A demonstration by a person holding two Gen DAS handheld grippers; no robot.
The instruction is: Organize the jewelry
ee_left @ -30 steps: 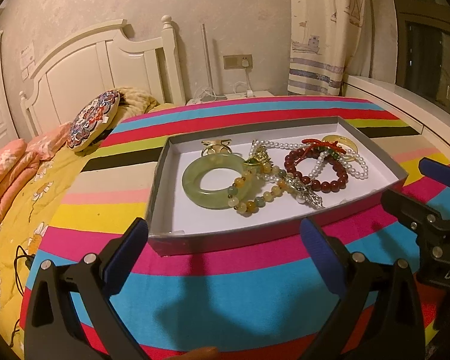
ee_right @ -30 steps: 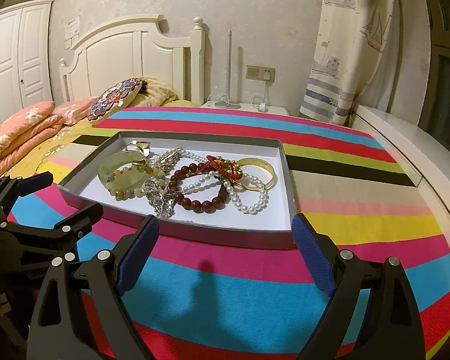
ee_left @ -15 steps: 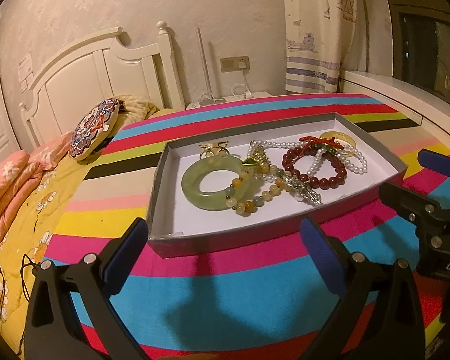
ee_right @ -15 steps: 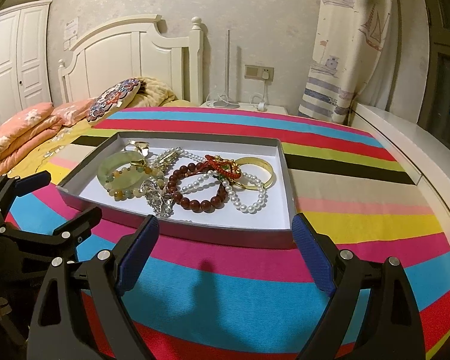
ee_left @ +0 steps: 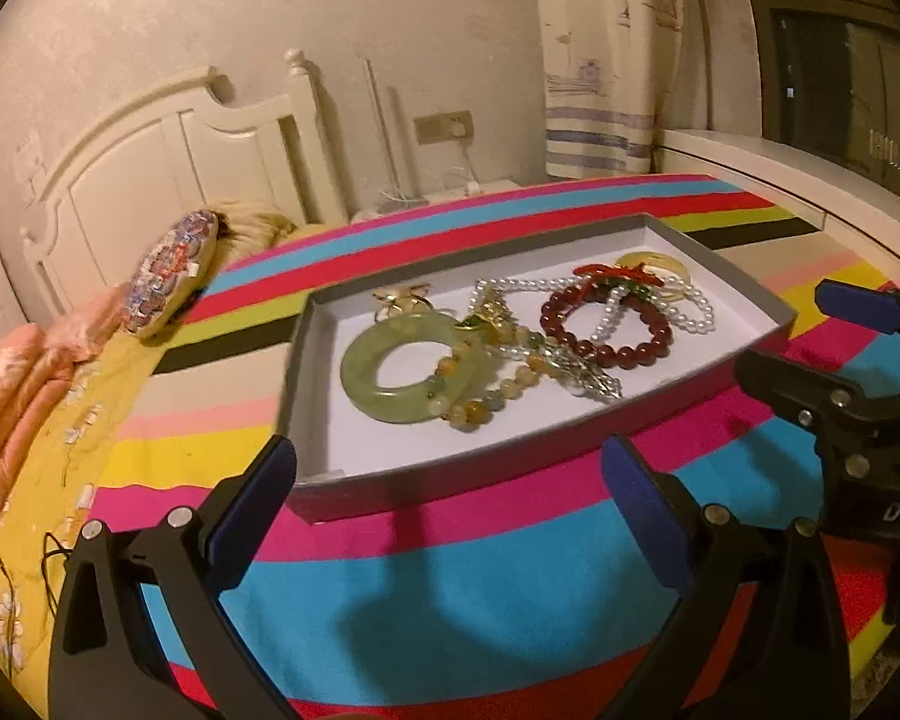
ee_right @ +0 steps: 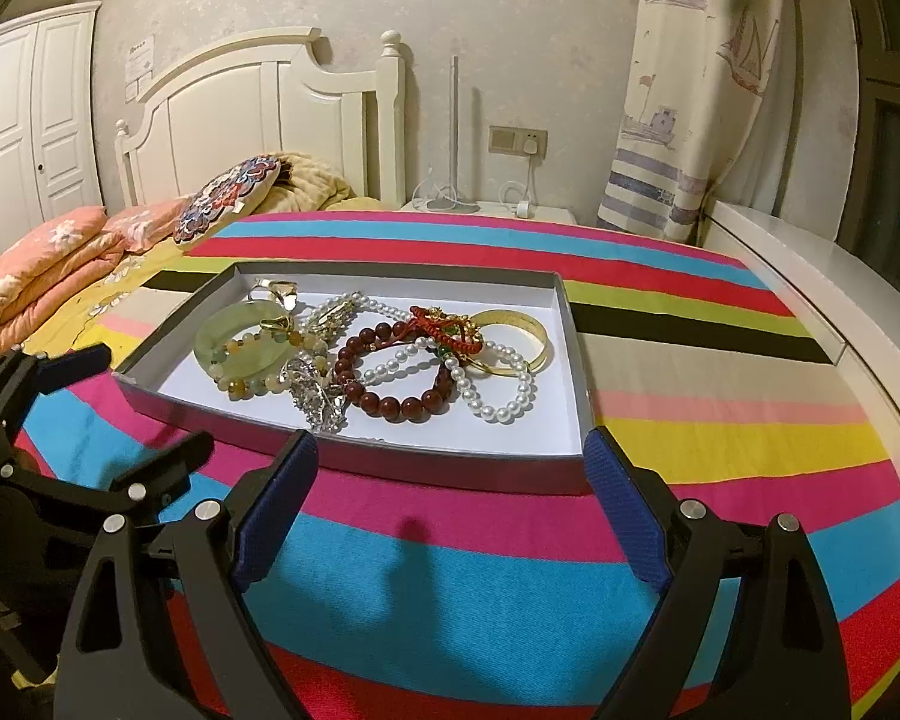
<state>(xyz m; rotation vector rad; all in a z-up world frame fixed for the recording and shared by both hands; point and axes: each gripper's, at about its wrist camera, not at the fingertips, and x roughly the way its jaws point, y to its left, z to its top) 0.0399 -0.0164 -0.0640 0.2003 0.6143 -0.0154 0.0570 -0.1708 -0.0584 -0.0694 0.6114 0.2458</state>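
Hovering side by side over the striped blanket, we hold both tools spread and empty: the left tool and the right tool each face the near wall of the tray, which lies just ahead of the fingertips. Neither tool touches the tray or anything in it.

Contents of the tray. All the jewelry lies in this one shallow, white-lined box, gathered in an overlapping heap toward its middle and far side. Ahead and to the left of the right tool lies the green jade bangle, with a strand of mixed yellow-green beads draped across it and a small gold piece beyond. Straight ahead sits a silver ornament, nearest the tool. Ahead and slightly right lie the dark red bead bracelet, a pearl strand threaded through it, a red-and-green knotted piece and, farthest right, the gold bangle.

Step in hand. We judge this a poised stance before the tray; the scene fits either sorting yet to come or pieces gathered into the tray. Any further pick would call for separating interlaced strands, since the pearls cross the red beads and the mixed beads overlie the jade; a lift of one would likely drag its neighbour.
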